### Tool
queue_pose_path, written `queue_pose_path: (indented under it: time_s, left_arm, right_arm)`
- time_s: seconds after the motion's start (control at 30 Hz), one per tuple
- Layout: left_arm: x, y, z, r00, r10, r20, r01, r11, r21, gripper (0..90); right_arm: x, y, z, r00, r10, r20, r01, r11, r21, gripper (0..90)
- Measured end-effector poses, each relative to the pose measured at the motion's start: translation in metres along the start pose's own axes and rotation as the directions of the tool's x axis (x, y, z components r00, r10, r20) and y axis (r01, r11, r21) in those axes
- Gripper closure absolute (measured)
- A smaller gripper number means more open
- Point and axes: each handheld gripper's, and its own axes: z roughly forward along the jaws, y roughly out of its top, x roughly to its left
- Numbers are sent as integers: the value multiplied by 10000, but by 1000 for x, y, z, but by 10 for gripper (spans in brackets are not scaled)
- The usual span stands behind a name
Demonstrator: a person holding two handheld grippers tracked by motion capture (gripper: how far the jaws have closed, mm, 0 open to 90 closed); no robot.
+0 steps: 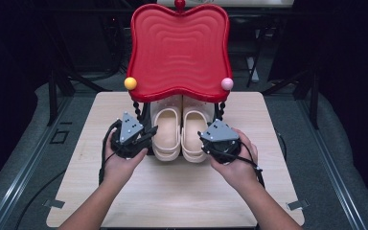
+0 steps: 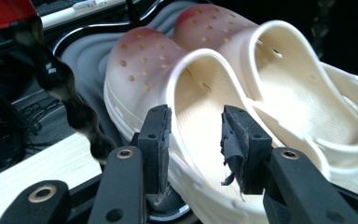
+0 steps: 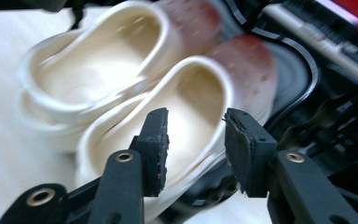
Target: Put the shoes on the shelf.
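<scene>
Both grippers poised at the cream clogs under a red tray shelf
Left gripper (image 1: 146,135) and right gripper (image 1: 205,140), jaws open and empty, flank the clogs (image 1: 179,130); lifting toward 12 o'clock could knock the tray (image 1: 179,48)

I see two cream clogs (image 1: 179,133) side by side at frame centre, toes tucked beneath the red tray (image 1: 179,50).

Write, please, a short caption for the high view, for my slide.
Two hand-held grippers, left and right, flank cream clogs beneath a red tray.
</scene>
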Motion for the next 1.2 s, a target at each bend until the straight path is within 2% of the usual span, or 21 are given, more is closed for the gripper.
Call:
queue_pose_path:
  time_s: [0.17,0.27,0.4,0.6,0.73,0.9,1.0,1.2]
  left_arm:
    - [-8,-10,-14,9990,162,417,-162,9999,-10,622]
    - [-14,-16,-20,9975,388,589,-395,9992,99,632]
    - [-20,-24,-26,9966,409,722,-426,9989,217,645]
    - [-23,-37,-30,9971,174,737,-203,9990,391,674]
    - [-25,-46,-31,9970,12,768,-49,9989,472,689]
    - [-28,-58,-31,9963,-317,793,278,9984,492,695]
    - [-31,-66,-28,9938,-525,977,461,9968,660,718]
    - [-36,-80,-22,9895,-793,1206,691,9939,863,783]
  right_arm:
    - [15,-8,-14,9981,-332,-514,344,9991,238,602]
    - [21,-16,-16,9977,-467,-491,482,9983,312,611]
    - [27,-30,-17,9973,-156,-724,179,9994,306,666]
    - [35,-46,-22,9971,-39,-764,45,10000,70,759]
    - [40,-55,-23,9955,126,-940,-138,9998,-115,778]
    - [45,-66,-20,9946,263,-1007,-273,9996,-81,778]
    - [47,-73,-17,9939,390,-1034,-394,9992,-17,792]
    - [51,-85,-9,9859,838,-1450,-790,9961,388,841]
